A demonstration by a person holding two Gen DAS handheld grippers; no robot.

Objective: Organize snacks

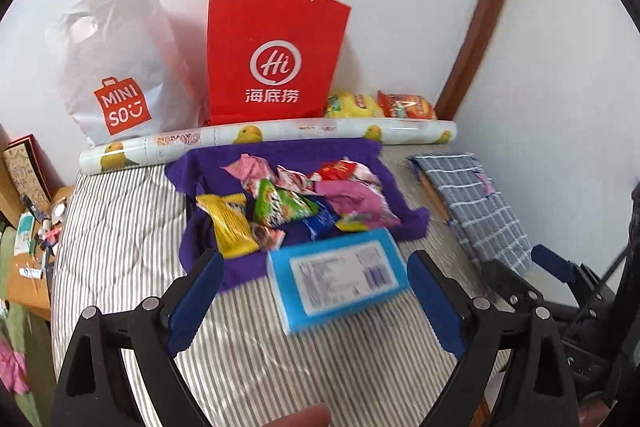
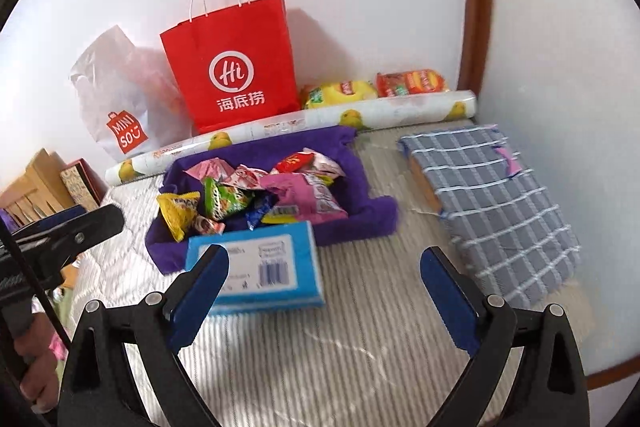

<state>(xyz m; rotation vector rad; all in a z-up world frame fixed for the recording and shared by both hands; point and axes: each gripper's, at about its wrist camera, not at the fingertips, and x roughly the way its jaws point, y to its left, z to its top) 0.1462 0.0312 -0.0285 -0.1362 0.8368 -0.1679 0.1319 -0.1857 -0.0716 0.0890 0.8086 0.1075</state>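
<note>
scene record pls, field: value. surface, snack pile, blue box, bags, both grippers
surface: striped bedding
snack pile: mixed packets on purple cloth
blue box: blue box lying label up, at cloth's near edge
bags: red paper bag and white Miniso bag upright against wall
left gripper: left gripper open, holding nothing
right gripper: right gripper open, holding nothing
</note>
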